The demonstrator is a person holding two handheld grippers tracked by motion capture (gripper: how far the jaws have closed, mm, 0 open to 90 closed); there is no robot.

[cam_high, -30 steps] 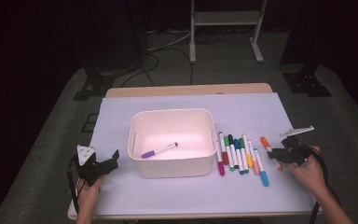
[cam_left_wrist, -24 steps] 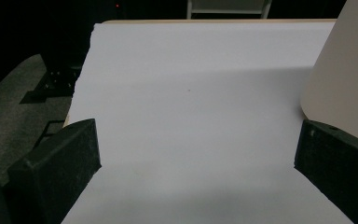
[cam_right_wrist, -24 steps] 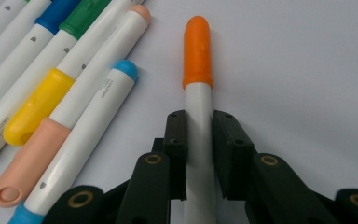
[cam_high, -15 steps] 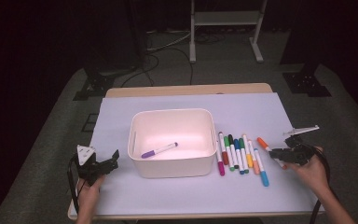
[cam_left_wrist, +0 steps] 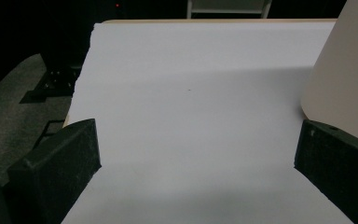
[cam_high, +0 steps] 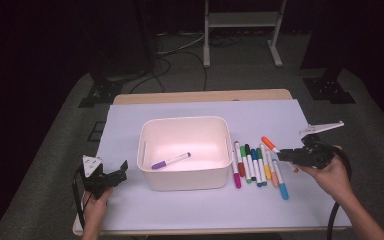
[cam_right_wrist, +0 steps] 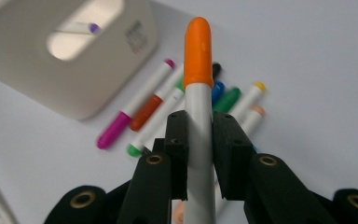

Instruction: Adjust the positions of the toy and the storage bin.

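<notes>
1. Orange-capped marker (cam_right_wrist: pixel 198 93) clamped between the right gripper (cam_right_wrist: pixel 198 135)'s jaws, which have just been closing on its white barrel; cap pointing away from the hand, off the sheet, to the right of the white bin (cam_high: pixel 185 150).
2. Grip set partway along the barrel, with much of the pen sticking out in front: steady wrist needed, no quick swings, or the pen pivots between the pads.
3. Remaining markers (cam_high: pixel 257 165) lying in a row just right of the bin, some close against its right wall; lift high enough to clear them and the bin's rim before any travel toward the bin.
4. Purple marker (cam_high: pixel 171 160) already lying inside the bin, toward its front left; plenty of bare floor beside it for the orange one.
5. Best approach: carry over the right rim, lower until the pen is well inside the bin, level it with the floor, then release, so no bounce back out.
6. Left gripper (cam_high: pixel 105 177) resting left of the bin near its front corner, jaws spread wide with nothing between them; probably just off the bin wall, though contact is hard to judge.
</notes>
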